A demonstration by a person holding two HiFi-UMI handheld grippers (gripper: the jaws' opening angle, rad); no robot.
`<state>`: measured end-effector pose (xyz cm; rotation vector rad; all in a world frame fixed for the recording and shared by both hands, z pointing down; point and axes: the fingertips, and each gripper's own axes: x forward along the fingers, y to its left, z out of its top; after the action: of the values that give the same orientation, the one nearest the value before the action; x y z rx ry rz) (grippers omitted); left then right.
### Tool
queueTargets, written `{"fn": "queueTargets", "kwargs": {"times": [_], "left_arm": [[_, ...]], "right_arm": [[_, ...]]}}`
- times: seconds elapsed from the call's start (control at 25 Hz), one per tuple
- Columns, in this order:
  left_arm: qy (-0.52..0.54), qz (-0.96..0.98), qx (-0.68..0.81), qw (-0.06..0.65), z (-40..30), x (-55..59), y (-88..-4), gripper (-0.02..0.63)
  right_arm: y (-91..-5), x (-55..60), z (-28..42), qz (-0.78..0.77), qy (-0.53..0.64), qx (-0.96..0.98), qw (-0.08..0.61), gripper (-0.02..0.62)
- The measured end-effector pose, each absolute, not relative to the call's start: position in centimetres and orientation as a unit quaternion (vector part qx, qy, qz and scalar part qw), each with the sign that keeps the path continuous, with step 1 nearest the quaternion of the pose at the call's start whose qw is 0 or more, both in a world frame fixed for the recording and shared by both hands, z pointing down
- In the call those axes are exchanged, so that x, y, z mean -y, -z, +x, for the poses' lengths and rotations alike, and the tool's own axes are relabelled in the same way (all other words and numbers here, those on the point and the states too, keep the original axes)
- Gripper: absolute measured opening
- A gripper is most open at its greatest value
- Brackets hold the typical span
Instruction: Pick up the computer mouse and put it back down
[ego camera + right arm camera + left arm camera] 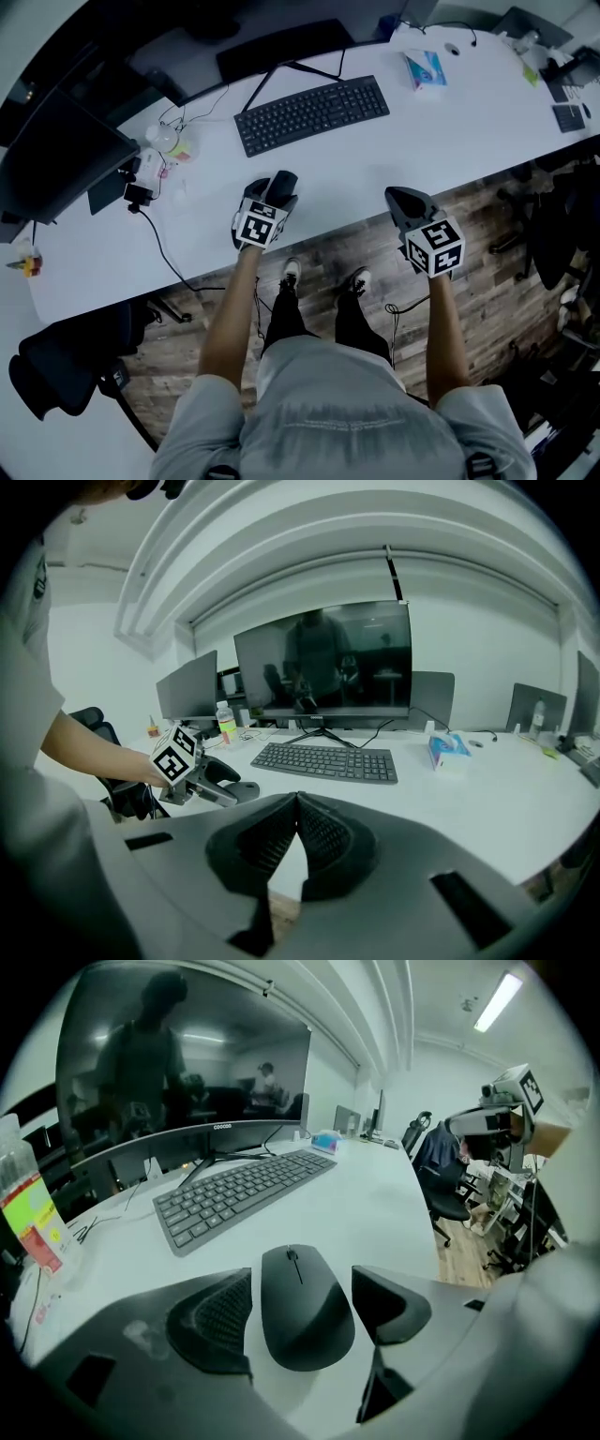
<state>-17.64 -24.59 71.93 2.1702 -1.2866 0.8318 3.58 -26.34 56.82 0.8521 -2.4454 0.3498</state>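
Left gripper (300, 1279), jaws spread, straddles the black computer mouse (307, 1321) lying on the table (375, 1213) near the keyboard (239, 1194); an uneven squeeze could squirt its smooth shell out, while the right gripper (295, 808) hangs pressed together.

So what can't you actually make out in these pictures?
Head view: the mouse is lost under the left gripper.
Left gripper view: the bottle is cut off by the left edge.
Head view: the tissue box has print too small to read.
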Motion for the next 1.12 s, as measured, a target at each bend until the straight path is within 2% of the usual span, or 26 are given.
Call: {"fn": "queueTargets", "kwargs": {"times": [0.76, 0.92, 1.12], "left_arm": [[-0.302, 0.778, 0.490, 0.253, -18.0, 25.3, -73.9, 0.306], [-0.275, 0.781, 0.500, 0.253, -17.7, 26.0, -72.0, 0.305], [-0.241, 0.797, 0.507, 0.222, -15.8, 28.3, -67.0, 0.305]], "right_arm": [[-58.7, 26.6, 4.8, 0.318, -0.162, 0.890, 0.285, 0.000], [-57.5, 26.8, 6.2, 0.336, -0.154, 0.887, 0.277, 0.000], [-54.9, 27.5, 9.2, 0.366, -0.141, 0.883, 0.260, 0.000]]}}
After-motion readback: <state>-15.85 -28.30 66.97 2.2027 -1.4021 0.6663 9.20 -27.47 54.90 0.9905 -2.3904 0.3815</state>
